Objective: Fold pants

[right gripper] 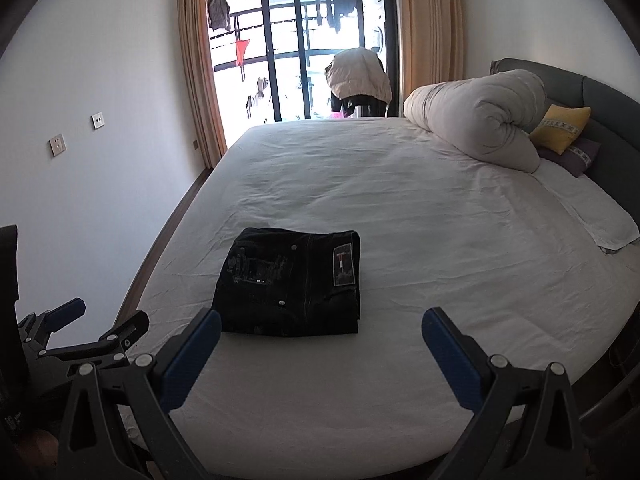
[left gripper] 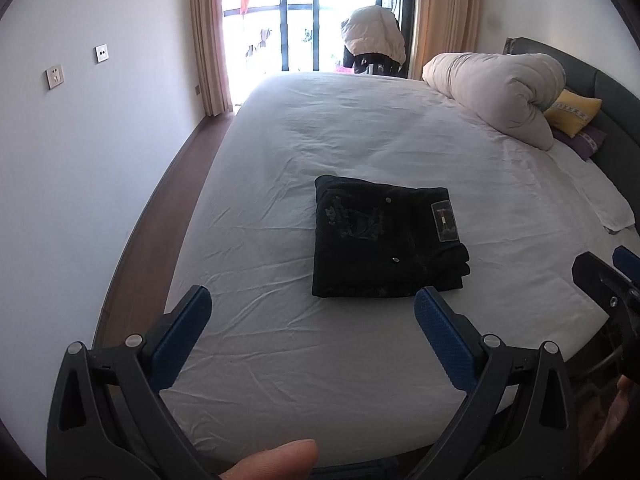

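Near bed's edge, folded pants, tongs-free.

Rolled duvet, yellow pillow, bed

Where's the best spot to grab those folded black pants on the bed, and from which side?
Judging by its pose, grip the folded black pants at the near edge, coming in low from the foot of the bed. That edge faces the open right gripper, and pinching the whole stack should keep the layers together.

we see folded black denim pants lying on our white-sheeted bed, left gripper spread wide, empty.
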`<state>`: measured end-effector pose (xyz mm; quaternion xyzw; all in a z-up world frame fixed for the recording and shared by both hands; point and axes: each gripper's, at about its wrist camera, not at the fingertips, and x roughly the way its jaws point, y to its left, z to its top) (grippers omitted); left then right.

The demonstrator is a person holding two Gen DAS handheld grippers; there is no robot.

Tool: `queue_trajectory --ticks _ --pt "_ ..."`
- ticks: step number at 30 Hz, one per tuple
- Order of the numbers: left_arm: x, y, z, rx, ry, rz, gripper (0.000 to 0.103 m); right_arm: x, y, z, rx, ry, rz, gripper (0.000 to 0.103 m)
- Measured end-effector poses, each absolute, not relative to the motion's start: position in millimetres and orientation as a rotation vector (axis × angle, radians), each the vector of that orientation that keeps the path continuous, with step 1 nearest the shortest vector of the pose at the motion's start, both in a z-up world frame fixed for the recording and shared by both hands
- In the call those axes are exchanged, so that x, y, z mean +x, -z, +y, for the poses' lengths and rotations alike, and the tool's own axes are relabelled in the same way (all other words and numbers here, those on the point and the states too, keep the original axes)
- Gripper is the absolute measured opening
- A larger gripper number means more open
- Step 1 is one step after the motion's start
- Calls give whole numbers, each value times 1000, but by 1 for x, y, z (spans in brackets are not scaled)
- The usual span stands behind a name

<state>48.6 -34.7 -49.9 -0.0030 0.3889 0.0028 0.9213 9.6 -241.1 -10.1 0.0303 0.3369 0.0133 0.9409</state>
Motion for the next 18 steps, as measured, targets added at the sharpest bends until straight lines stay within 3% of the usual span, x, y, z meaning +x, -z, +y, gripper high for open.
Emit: queue_trajectory --ticks 18 --pt "49 56 -35 -4 -8 810 103 14 20 -238 65 -36 718 103"
